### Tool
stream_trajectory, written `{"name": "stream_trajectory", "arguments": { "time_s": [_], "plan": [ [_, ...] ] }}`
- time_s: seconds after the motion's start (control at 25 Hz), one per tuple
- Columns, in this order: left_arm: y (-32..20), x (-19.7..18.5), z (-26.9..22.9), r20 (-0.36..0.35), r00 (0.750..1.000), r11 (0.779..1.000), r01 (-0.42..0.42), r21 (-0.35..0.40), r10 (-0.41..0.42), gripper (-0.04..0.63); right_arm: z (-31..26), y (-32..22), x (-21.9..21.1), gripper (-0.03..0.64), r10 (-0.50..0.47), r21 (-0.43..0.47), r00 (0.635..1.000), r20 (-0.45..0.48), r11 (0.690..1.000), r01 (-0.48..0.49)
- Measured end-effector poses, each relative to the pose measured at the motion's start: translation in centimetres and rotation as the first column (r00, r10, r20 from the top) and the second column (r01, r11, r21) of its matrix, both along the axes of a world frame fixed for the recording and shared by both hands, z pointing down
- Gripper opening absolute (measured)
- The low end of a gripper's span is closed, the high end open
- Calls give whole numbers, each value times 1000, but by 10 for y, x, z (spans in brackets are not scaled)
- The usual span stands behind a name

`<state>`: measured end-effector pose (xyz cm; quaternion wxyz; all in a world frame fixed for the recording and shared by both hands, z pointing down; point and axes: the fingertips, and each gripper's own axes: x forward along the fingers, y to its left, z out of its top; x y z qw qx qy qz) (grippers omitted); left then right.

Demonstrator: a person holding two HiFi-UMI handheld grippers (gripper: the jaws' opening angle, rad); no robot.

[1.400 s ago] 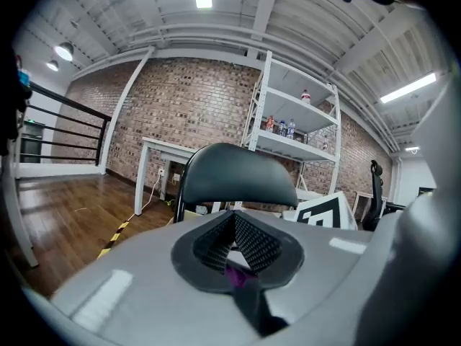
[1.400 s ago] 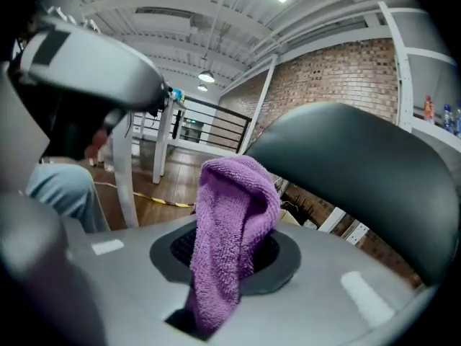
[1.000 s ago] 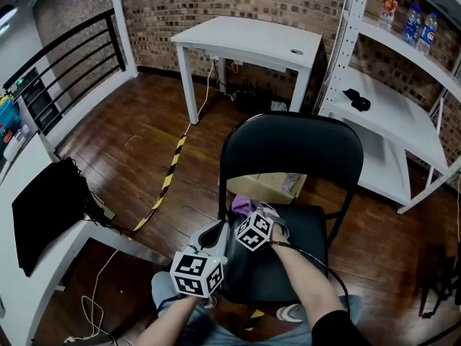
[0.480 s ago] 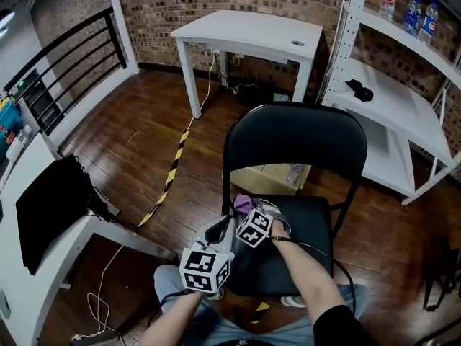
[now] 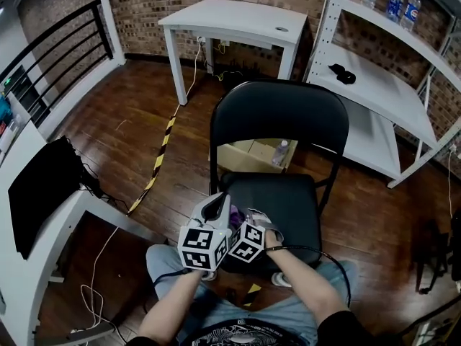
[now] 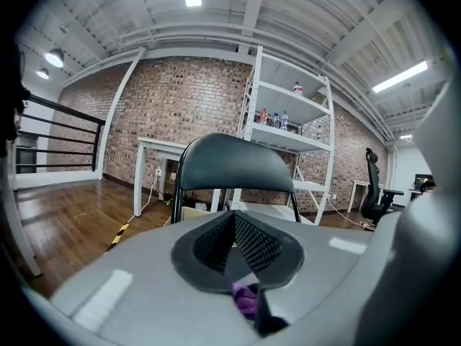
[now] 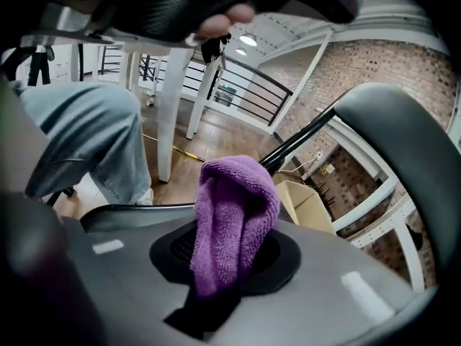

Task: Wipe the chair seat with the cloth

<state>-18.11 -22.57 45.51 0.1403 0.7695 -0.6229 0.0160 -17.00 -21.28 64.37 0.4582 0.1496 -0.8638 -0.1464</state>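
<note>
The right gripper (image 5: 252,220) pinches the purple cloth (image 7: 234,207) at the front left edge of the chair seat (image 5: 284,200). Just beside it is the left gripper (image 6: 232,218), jaws pressed together on nothing. The seat lies bare toward the backrest (image 5: 277,125) and the right edge.

right gripper (image 7: 220,262): jaws buried under cloth (image 7: 234,207) | head view: cloth mostly behind marker cubes (image 5: 202,247) | shelf bottles (image 5: 395,2): cut by top edge, labels too small
</note>
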Motion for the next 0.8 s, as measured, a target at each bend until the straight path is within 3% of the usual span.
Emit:
{"name": "stream_trajectory", "arguments": {
  "time_s": [0.48, 0.8],
  "plan": [
    [13, 18, -3, 14, 1000, 1000, -12, 15, 12, 6, 1, 115, 29, 84, -64, -40, 996, 57, 997, 67],
    [18, 26, -5, 2, 1000, 1000, -16, 22, 16, 6, 8, 147, 44, 84, -57, -81, 995, 78, 995, 64]
  ]
}}
